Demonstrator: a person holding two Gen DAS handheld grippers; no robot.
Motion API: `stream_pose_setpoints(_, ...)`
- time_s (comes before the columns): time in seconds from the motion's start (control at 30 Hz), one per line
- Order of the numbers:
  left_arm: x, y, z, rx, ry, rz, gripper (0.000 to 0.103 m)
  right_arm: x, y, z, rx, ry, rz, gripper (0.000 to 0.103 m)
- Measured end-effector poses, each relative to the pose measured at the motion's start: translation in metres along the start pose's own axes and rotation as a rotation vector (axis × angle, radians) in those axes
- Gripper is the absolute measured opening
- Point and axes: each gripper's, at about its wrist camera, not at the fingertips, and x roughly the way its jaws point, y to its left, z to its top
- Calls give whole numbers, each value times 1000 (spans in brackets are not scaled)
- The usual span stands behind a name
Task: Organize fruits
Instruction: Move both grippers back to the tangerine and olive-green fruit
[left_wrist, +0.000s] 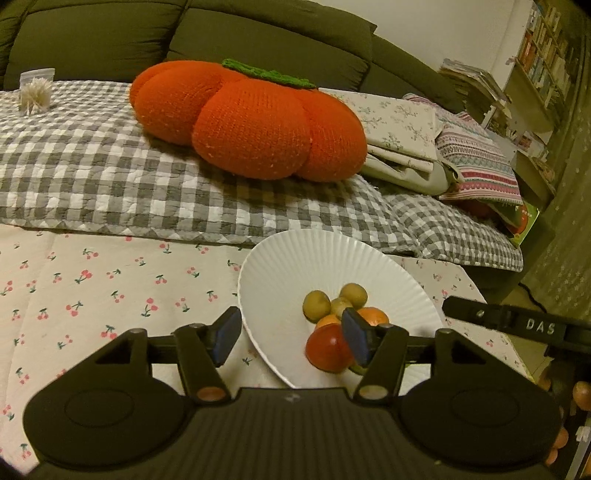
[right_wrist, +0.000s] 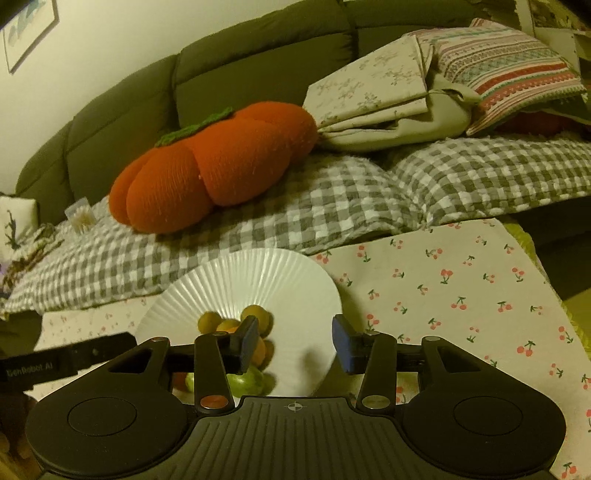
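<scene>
A white ribbed plate (left_wrist: 295, 273) sits on the cherry-print cloth and holds a small pile of fruit: a red tomato-like fruit (left_wrist: 327, 349), orange fruits (left_wrist: 373, 315) and small olive-green fruits (left_wrist: 316, 305). My left gripper (left_wrist: 291, 338) is open and empty, with its right finger over the pile. In the right wrist view the same plate (right_wrist: 295, 288) shows the olive fruits (right_wrist: 208, 321), an orange one and a green fruit (right_wrist: 247, 382) at the near rim. My right gripper (right_wrist: 293, 343) is open and empty above the plate's near edge, its left finger over the fruits.
A big orange knitted pumpkin cushion (left_wrist: 251, 118) lies on a grey checked quilt (left_wrist: 92, 173) behind the plate. Folded linens and a striped pillow (left_wrist: 476, 155) lie to the right. A jar of toothpicks (left_wrist: 36, 90) stands at the far left. The right gripper's body (left_wrist: 517, 325) reaches in at the right.
</scene>
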Motion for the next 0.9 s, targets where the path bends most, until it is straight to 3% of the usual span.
stream_pose_setpoints(0.2, -15, -3, -7, 8, 15, 32, 60, -12, 7, 3, 4, -5, 26, 49)
stream_pose_setpoints(0.43, -39, -12, -20, 84, 21, 77, 61, -27, 26, -2, -22, 16, 72, 53)
stream_pose_setpoints(0.73, -68, -28, -43, 202, 55, 123, 67, -48, 49, -23, -56, 92, 124, 58)
stream_pose_setpoints(0.9, -77, -33, -59, 201, 104, 127, 67, -49, 49, -36, -9, 174, 145, 58)
